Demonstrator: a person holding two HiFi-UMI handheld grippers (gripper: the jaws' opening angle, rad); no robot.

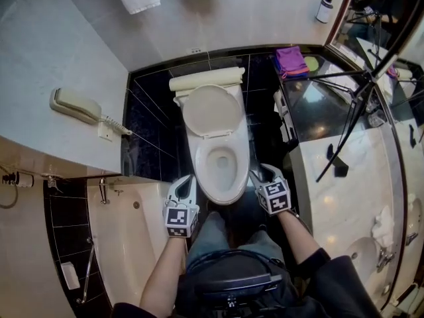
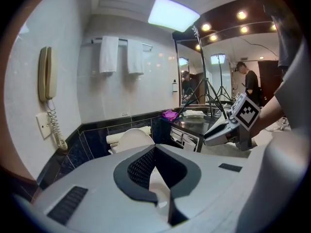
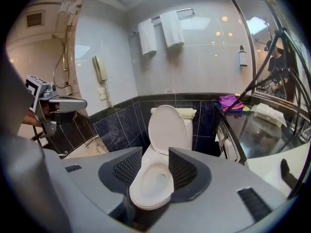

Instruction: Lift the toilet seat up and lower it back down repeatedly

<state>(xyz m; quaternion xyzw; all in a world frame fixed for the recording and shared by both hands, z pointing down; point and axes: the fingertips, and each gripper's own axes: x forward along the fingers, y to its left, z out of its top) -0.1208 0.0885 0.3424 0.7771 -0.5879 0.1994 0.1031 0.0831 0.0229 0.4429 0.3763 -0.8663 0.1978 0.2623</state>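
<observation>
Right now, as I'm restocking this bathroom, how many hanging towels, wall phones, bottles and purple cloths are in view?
hanging towels: 2
wall phone: 1
bottle: 1
purple cloth: 1
Total: 5

No lettering could be read anywhere; the small white dark-capped bottle (image 1: pixel 324 8) at upper right bore an illegible label.

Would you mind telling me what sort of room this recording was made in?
Most likely a hotel bathroom: a toilet beside a bathtub, hanging towels, and a wall phone.
</observation>
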